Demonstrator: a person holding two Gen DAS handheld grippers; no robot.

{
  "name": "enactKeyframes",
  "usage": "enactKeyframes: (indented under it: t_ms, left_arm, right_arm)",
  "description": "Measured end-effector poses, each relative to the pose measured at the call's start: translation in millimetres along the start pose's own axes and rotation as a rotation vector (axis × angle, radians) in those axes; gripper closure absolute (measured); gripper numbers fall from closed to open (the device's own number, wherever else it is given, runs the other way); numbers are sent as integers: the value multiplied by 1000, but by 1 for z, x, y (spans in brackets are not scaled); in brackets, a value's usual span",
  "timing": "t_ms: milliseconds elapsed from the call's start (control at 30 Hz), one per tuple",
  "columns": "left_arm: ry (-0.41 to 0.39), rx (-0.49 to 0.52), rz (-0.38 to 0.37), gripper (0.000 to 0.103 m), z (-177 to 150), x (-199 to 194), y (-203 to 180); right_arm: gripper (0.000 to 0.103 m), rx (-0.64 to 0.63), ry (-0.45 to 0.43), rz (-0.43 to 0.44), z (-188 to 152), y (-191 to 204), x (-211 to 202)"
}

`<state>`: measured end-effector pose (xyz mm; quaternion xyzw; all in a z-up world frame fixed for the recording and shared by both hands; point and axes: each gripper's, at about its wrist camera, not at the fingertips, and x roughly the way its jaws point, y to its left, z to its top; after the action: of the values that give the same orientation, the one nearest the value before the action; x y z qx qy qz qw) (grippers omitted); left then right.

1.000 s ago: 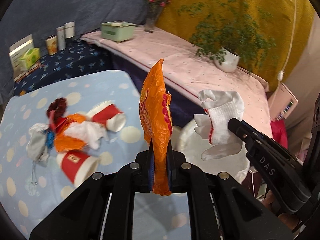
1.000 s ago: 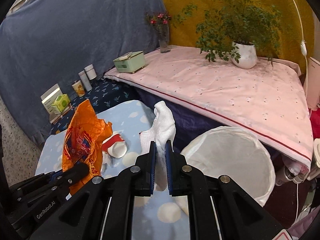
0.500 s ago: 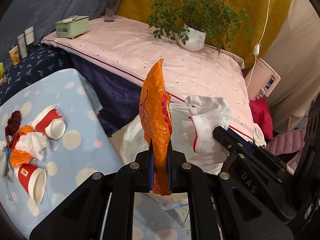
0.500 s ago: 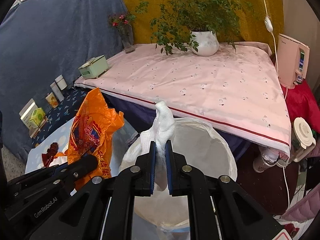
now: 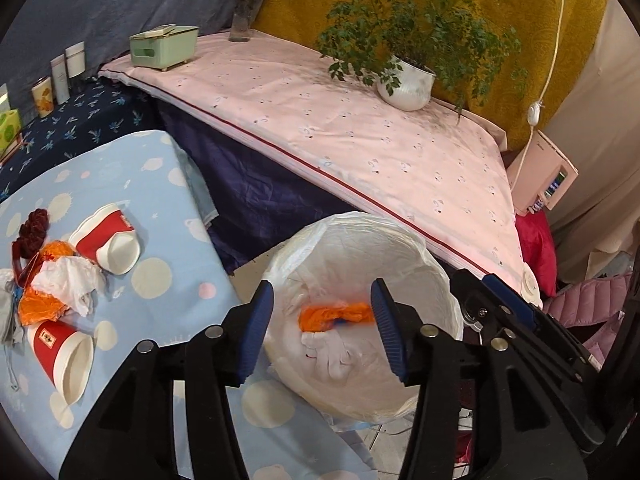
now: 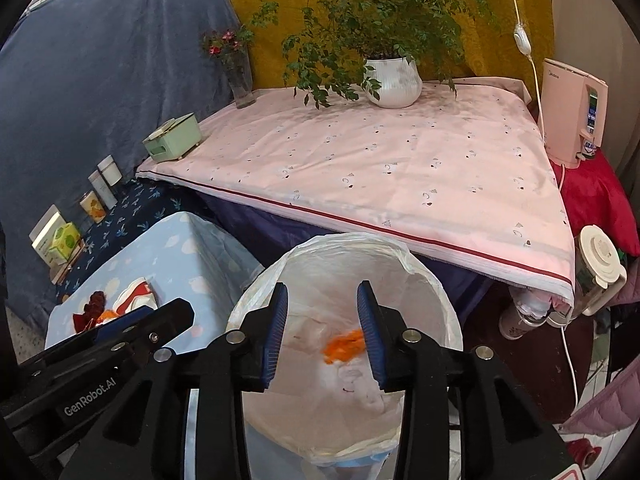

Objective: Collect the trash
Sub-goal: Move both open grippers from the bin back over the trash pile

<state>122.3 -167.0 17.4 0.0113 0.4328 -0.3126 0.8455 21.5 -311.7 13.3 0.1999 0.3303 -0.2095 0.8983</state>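
A bin with a white liner [image 5: 400, 240] [image 6: 420, 268] stands beside the light blue table [image 5: 168, 280]. An orange wrapper [image 5: 332, 314] [image 6: 346, 346] and a white glove [image 5: 332, 350] [image 6: 360, 384] lie inside it. My left gripper [image 5: 321, 286] hangs over the bin, jaws opening, nothing held between them. My right gripper [image 6: 322, 286] is next to it over the bin, jaws also opening and empty. On the table lie two red paper cups [image 5: 108, 240] [image 5: 60, 348], a white tissue [image 5: 68, 284] and an orange scrap [image 5: 40, 308].
Behind the bin is a pink-covered table [image 5: 360, 132] with a potted plant [image 5: 408, 84], a green box [image 5: 164, 46] and a vase [image 5: 242, 20]. A pink appliance [image 6: 572, 116] stands at the right. Small containers [image 5: 60, 76] line a dark blue shelf at the left.
Both grippers swung from over the table to over the bin, then opened. The orange wrapper left the left jaws and the white glove left the right jaws; both now lie in the bin.
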Motion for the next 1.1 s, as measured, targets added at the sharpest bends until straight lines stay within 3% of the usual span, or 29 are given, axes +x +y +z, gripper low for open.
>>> enactKeyframes:
  t_ms: [167, 467, 867, 1100]
  left_arm:
    - [-17, -54, 50, 47, -5, -10, 27]
    - [-55, -155, 173, 44, -20, -36, 94]
    - [-83, -271, 367, 33, -55, -77, 197]
    - [-75, -342, 458, 31, -81, -96, 258]
  right_arm:
    - [61, -30, 9, 21, -4, 19, 1]
    - [59, -107, 52, 109, -21, 76, 6]
    - [54, -259, 145, 258, -73, 171, 14]
    - [54, -287, 233, 346, -105, 211, 27]
